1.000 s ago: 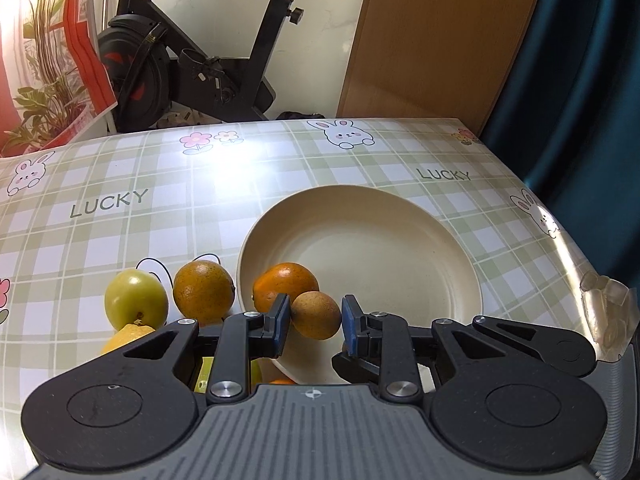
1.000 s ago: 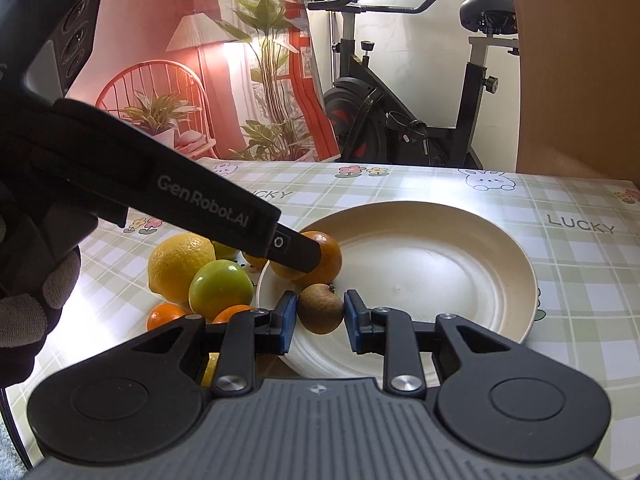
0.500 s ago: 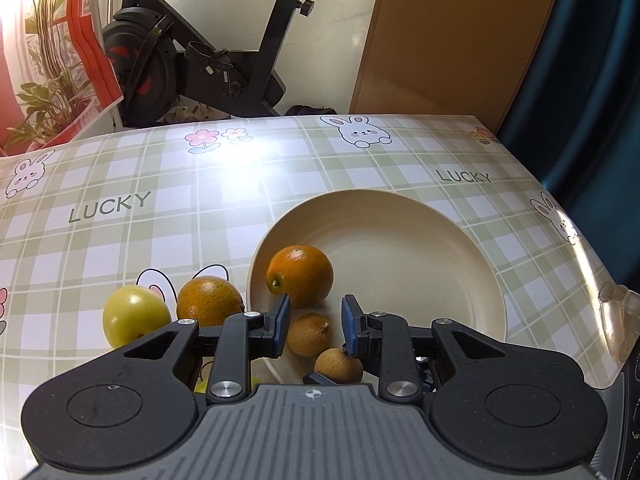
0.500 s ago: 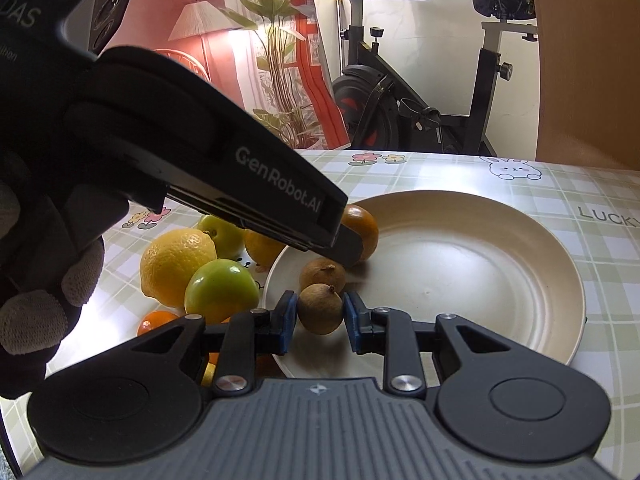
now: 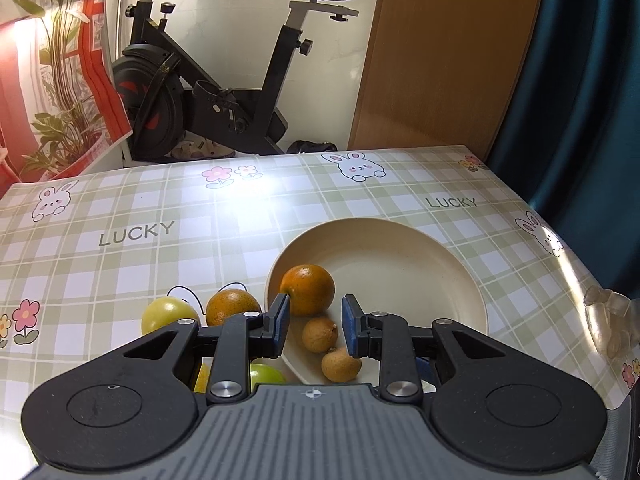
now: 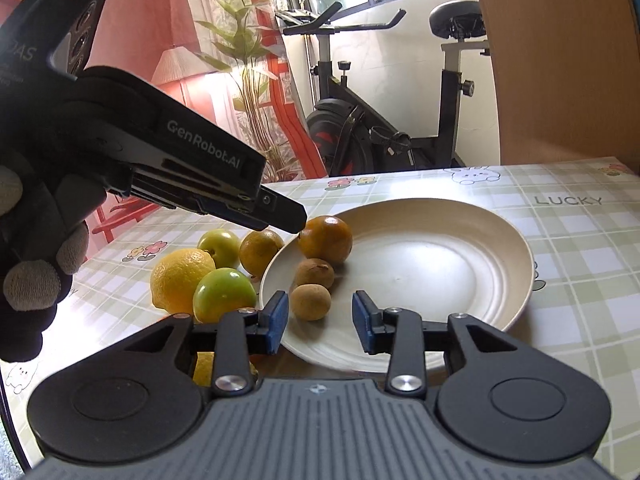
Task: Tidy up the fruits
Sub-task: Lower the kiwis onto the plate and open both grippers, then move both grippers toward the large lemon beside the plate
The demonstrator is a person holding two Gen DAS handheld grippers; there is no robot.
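A cream plate [image 5: 460,272] [image 6: 520,260] holds an orange [image 5: 307,290] [image 6: 325,238] and two small brown fruits [image 5: 319,335] [image 6: 314,274], all near its left rim. My right gripper [image 6: 320,324] hovers at the near rim. Its jaws are opening around the nearer brown fruit [image 6: 311,302], which rests on the plate with neither pad pressing it. My left gripper [image 5: 313,326] hangs above the fruits, jaws narrow and holding nothing. In the right wrist view the left gripper's tip [image 6: 294,218] sits beside the orange.
Left of the plate lie another orange [image 6: 261,251], a pale green apple [image 6: 219,242], a lemon [image 6: 182,278] and a green apple [image 6: 224,296]. A gloved hand [image 6: 32,276] holds the left gripper. An exercise bike [image 5: 208,92] stands behind the table.
The right jaws have parted and the brown fruit they held now lies on the plate beside the other one. The left gripper has lifted up and away from the fruits.
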